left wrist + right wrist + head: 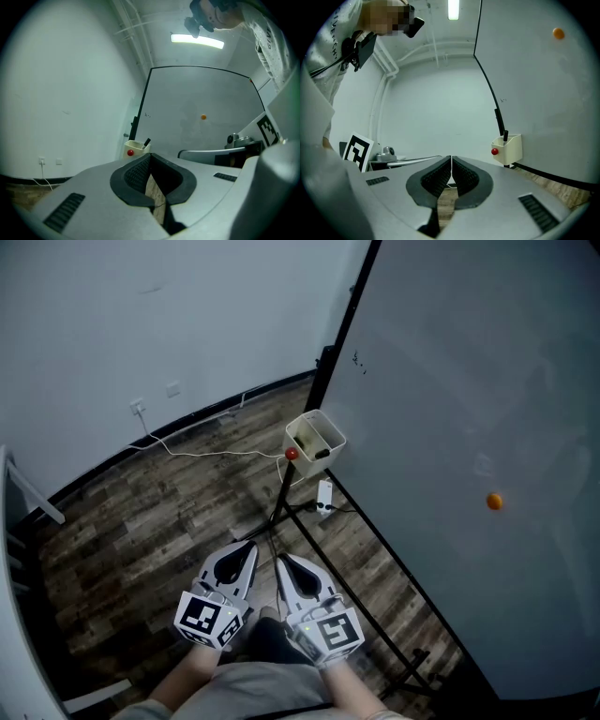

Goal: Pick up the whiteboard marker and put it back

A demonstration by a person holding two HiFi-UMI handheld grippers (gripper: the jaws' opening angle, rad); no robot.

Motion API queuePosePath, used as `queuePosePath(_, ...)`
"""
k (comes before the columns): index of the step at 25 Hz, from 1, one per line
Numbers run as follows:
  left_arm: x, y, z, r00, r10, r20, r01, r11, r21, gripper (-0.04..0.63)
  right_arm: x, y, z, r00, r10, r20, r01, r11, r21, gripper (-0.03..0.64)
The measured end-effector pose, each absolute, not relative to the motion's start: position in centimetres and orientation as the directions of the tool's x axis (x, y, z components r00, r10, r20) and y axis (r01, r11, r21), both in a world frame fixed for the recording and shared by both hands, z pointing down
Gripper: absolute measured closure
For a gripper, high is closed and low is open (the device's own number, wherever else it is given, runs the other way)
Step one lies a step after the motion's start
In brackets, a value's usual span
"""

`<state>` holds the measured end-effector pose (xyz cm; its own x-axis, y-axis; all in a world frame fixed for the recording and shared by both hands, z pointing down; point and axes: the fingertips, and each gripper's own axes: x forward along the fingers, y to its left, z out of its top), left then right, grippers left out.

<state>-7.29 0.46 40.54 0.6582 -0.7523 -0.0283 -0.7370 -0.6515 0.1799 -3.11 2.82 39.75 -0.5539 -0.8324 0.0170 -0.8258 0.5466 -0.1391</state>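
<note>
Head view: left tongs and right tongs sit side by side, near, over the wooden floor, each pressed together on nothing; the whiteboard marker stands in the cream holder at the whiteboard edge, far from both.

Dim, bluish — ceiling strip light, fisheye edges

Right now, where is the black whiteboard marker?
The black whiteboard marker stands in the cream plastic holder box at the big whiteboard's lower corner, right of centre in the right gripper view, near the box's small red ball.
</note>
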Motion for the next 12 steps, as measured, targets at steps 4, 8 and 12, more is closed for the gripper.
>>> queuePosePath(4, -5.2, -2.6, 40.3, 0.672, -0.74, -0.033, -0.724, -0.665, 0.182, 0.581, -1.6, -0.3, 40.0, -0.566, -0.824, 0.038, -0.819, 0.556, -0.141, 0.597)
queuePosePath(8, -3.7, -5.4, 40.6, 0.672, -0.74, -0.031, -0.723, -0.665, 0.187, 0.58, -0.5, -3.1, 40.5, -0.576, -0.816, 0.044, -0.812, 0.565, -0.144, 0.597)
queuePosePath(12, -2.5, -7.8, 40.9, 0.666, -0.745, -0.033, -0.728, -0.659, 0.19, 0.58, 0.4, -5.7, 40.8, -0.588, -0.807, 0.054, -0.804, 0.577, -0.14, 0.597)
